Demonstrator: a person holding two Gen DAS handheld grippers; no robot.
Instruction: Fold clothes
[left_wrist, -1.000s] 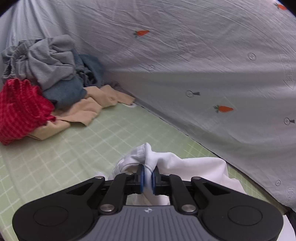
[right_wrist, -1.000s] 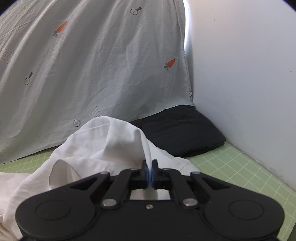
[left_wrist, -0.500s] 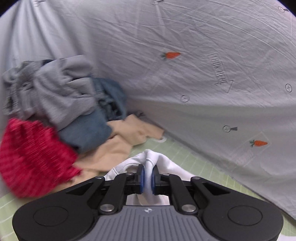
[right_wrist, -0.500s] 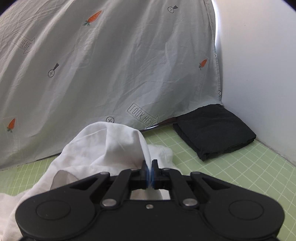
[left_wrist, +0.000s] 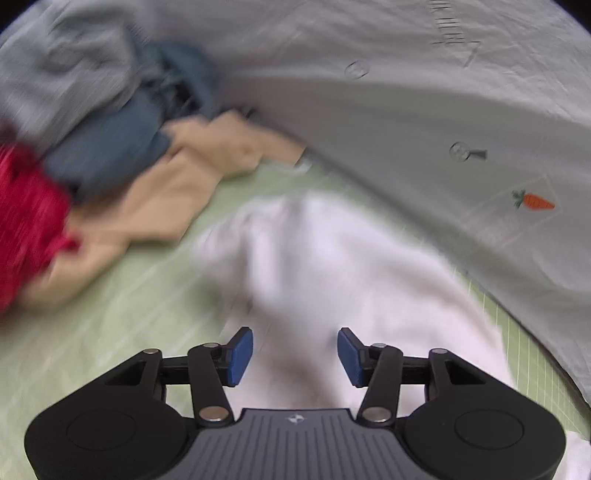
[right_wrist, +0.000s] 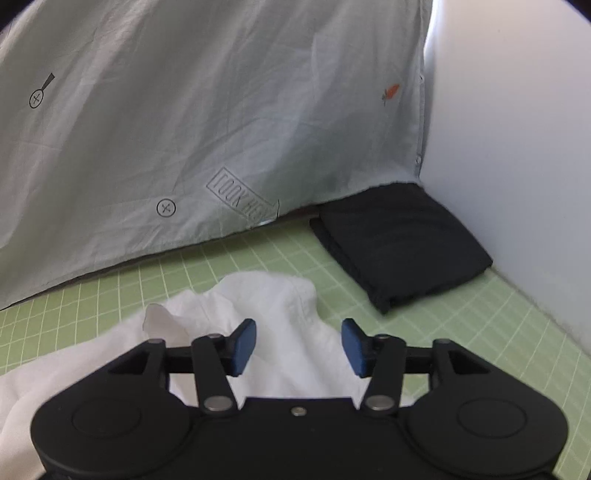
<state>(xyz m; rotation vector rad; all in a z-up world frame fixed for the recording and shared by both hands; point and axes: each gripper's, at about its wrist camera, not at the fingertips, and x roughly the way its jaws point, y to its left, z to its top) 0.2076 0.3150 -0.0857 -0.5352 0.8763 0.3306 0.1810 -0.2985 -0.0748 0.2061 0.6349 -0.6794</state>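
A white garment (left_wrist: 332, 266) lies crumpled on the green grid mat (left_wrist: 110, 325); the left wrist view is blurred. My left gripper (left_wrist: 295, 356) is open just above and behind it, holding nothing. In the right wrist view the same white garment (right_wrist: 273, 306) lies bunched on the mat (right_wrist: 461, 332). My right gripper (right_wrist: 298, 345) is open over its near part, holding nothing.
A pile of unfolded clothes sits at the left: red (left_wrist: 26, 221), tan (left_wrist: 177, 184), blue (left_wrist: 107, 147) and grey (left_wrist: 62, 74). A folded black garment (right_wrist: 399, 247) lies in the right corner by the white wall (right_wrist: 517, 147). A carrot-print sheet (right_wrist: 184, 110) hangs behind.
Both grippers have opened and let go of the white garment, which has dropped onto the mat. Both have pulled back a little from it.
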